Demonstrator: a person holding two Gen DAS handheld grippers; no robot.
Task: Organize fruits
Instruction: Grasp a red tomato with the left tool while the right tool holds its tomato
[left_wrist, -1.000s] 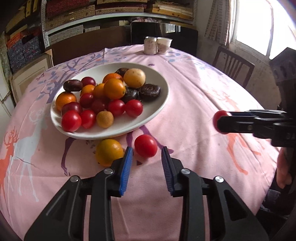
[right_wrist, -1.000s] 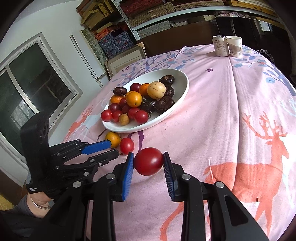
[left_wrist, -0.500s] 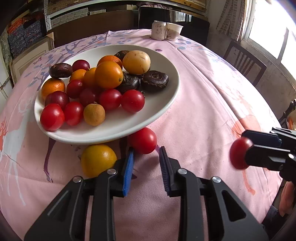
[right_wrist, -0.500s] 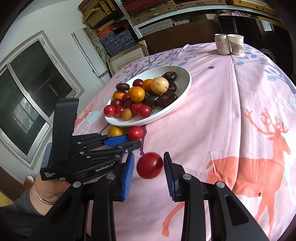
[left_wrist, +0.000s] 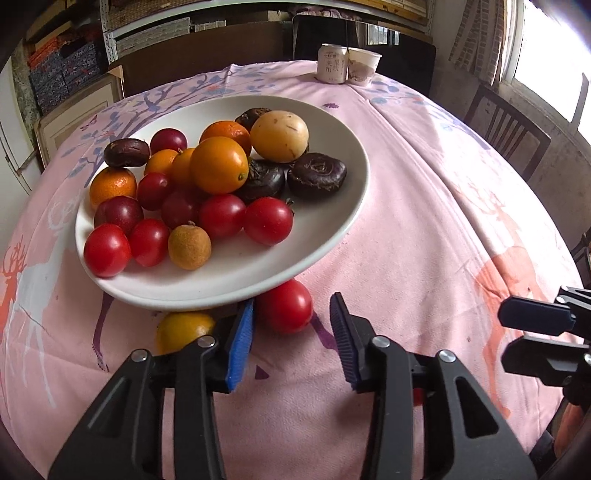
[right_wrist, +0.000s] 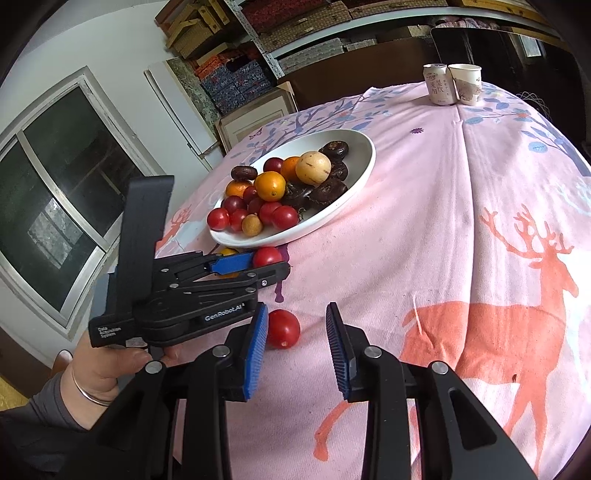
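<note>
A white plate (left_wrist: 332, 236) (right_wrist: 354, 192) holds several tomatoes, oranges, dark fruits and a pale round fruit. My left gripper (left_wrist: 291, 332) (right_wrist: 258, 266) is open, its jaws on either side of a red tomato (left_wrist: 286, 306) (right_wrist: 266, 256) lying on the cloth at the plate's near rim. An orange (left_wrist: 183, 330) lies just left of it. My right gripper (right_wrist: 297, 332) (left_wrist: 532, 336) is open and empty. A second red tomato (right_wrist: 282, 328) lies on the cloth just beyond its left finger.
The round table wears a pink cloth with deer prints (right_wrist: 517, 295). A can (left_wrist: 330, 62) and a paper cup (left_wrist: 364, 66) stand at the far edge. A chair (left_wrist: 506, 129) stands at the right. Shelves and boxes line the back wall.
My right gripper opened and the tomato it held dropped onto the cloth. My left gripper moved forward so its jaws now flank the tomato by the plate.
</note>
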